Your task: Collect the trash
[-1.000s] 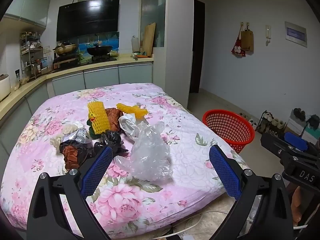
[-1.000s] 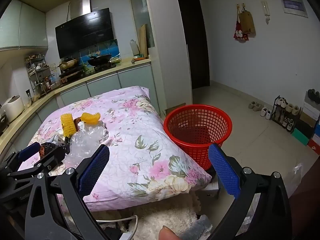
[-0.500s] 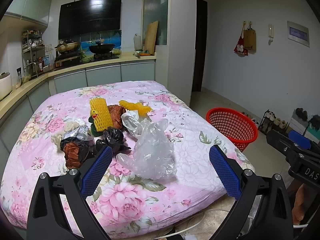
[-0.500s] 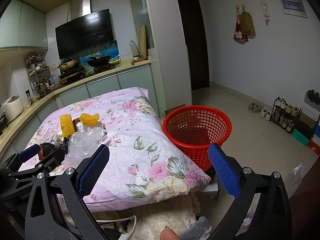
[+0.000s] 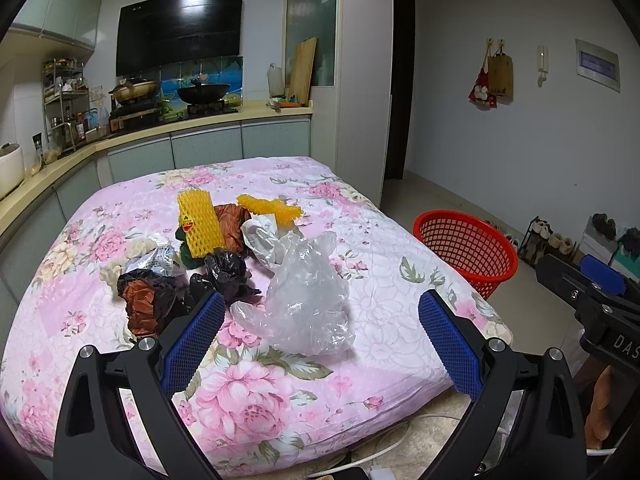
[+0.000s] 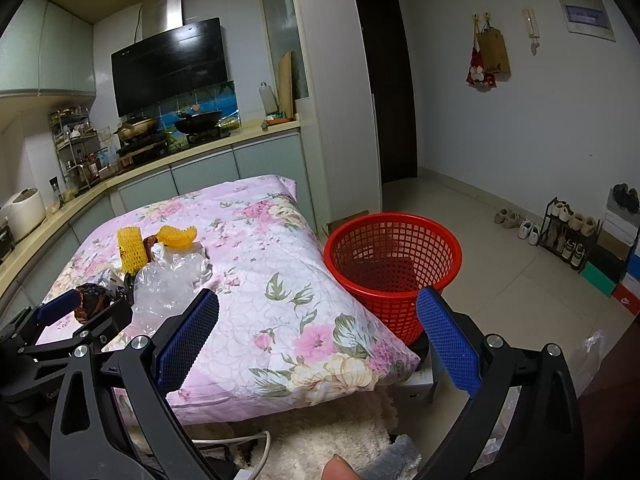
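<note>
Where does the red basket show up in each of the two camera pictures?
Left wrist view: the red basket stands on the floor at the right, beyond the flowered quilt's edge.
Right wrist view: the basket sits near the middle, right of the quilt.
Shared landmark: the black range hood on the kitchen wall.

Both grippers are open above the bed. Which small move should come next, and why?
Probably lower the left gripper onto the clear plastic bag: it is the nearest trash piece, lying between the open jaws, and nothing is held yet. The red basket stands empty beside the bed.
</note>
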`<action>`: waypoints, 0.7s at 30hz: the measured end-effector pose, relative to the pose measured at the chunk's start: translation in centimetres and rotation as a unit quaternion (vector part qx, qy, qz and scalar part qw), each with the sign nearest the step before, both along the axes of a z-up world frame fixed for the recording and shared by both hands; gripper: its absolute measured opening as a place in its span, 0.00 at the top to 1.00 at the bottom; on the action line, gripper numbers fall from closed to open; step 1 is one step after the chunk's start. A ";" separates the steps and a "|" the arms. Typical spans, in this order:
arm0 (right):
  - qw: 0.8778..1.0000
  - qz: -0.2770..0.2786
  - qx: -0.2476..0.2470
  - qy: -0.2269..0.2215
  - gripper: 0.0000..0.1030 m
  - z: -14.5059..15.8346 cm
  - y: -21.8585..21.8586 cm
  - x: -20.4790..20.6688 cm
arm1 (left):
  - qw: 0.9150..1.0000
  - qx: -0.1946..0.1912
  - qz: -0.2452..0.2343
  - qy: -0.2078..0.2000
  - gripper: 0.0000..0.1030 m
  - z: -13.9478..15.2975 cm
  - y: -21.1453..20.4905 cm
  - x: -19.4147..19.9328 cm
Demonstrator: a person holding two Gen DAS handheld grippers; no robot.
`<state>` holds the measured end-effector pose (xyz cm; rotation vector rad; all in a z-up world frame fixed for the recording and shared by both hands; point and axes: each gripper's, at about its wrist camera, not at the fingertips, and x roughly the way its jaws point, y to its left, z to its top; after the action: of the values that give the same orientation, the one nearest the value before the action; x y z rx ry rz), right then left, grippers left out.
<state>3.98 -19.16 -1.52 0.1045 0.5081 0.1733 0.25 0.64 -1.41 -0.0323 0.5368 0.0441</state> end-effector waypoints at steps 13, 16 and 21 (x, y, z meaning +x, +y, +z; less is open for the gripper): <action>1.000 0.000 0.000 0.003 0.07 -0.3 0.0 0.0 | 1.000 0.000 -0.001 0.002 0.09 -0.2 0.0 0.0; 1.000 -0.001 0.000 0.003 0.07 -0.4 -0.1 0.1 | 1.000 -0.001 0.000 0.003 0.09 -0.2 0.0 0.1; 1.000 -0.001 0.000 0.003 0.07 -0.3 0.0 0.0 | 1.000 -0.001 0.000 0.003 0.09 -0.3 0.1 0.2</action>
<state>3.98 -19.16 -1.83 0.1055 0.5144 0.1720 0.41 0.73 -1.71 -0.0343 0.5427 0.0431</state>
